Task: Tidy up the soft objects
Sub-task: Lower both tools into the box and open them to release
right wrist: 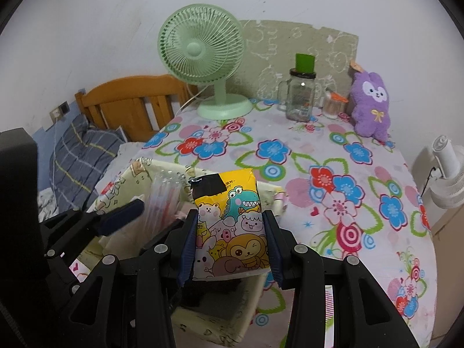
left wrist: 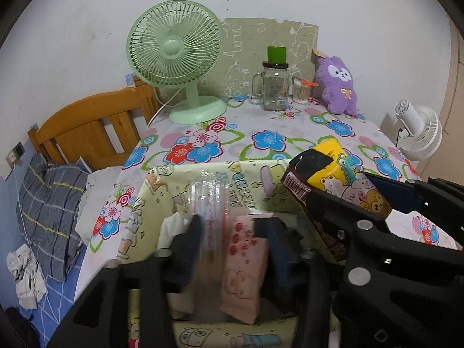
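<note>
My right gripper (right wrist: 230, 243) is shut on a yellow cartoon tissue pack (right wrist: 230, 220) and holds it above a pale yellow fabric storage box (right wrist: 136, 171). The pack also shows in the left wrist view (left wrist: 333, 179), with the right gripper (left wrist: 359, 206) around it. My left gripper (left wrist: 232, 232) hangs over the box (left wrist: 162, 191) and grips a clear plastic bag of straws (left wrist: 208, 200). A pink tissue pack (left wrist: 246, 266) and dark cloth items lie inside the box. A purple plush rabbit (right wrist: 372, 104) sits at the table's back right.
A green desk fan (right wrist: 203, 58), a glass jar with green lid (right wrist: 300, 92) and a cotton swab jar (right wrist: 332, 105) stand at the back of the flowered tablecloth (right wrist: 333, 168). A white fan (right wrist: 449, 171) is at the right. A bed with grey plaid pillow (right wrist: 78, 150) lies left.
</note>
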